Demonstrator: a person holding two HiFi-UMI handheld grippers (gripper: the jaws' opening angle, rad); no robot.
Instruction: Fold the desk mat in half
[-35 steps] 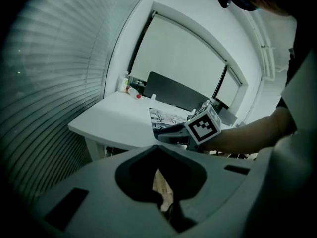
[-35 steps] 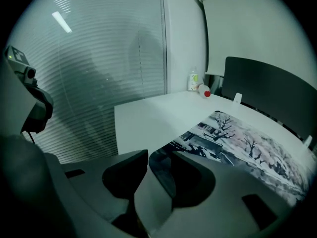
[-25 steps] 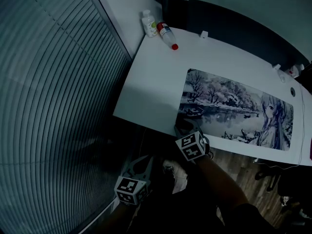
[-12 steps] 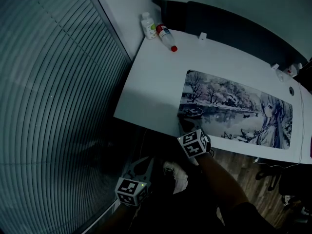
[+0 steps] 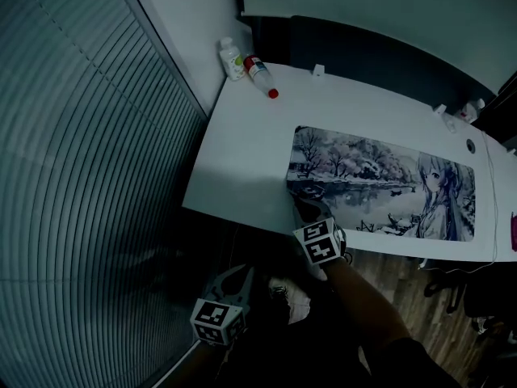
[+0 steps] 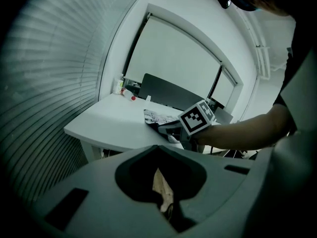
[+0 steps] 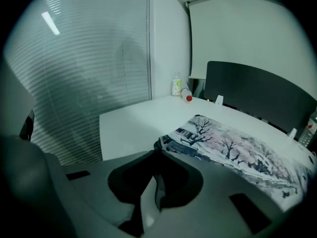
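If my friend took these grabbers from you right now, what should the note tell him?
Right gripper: its jaws have just closed on the near left corner of the desk mat, and the corner is lifted a little.
Left gripper: held below the desk edge, jaws together, nothing in them.
Mat: the rest lies flat, picture side up.
Done: corner gripped.
Left: the fold itself, probably by carrying this end over to the other.
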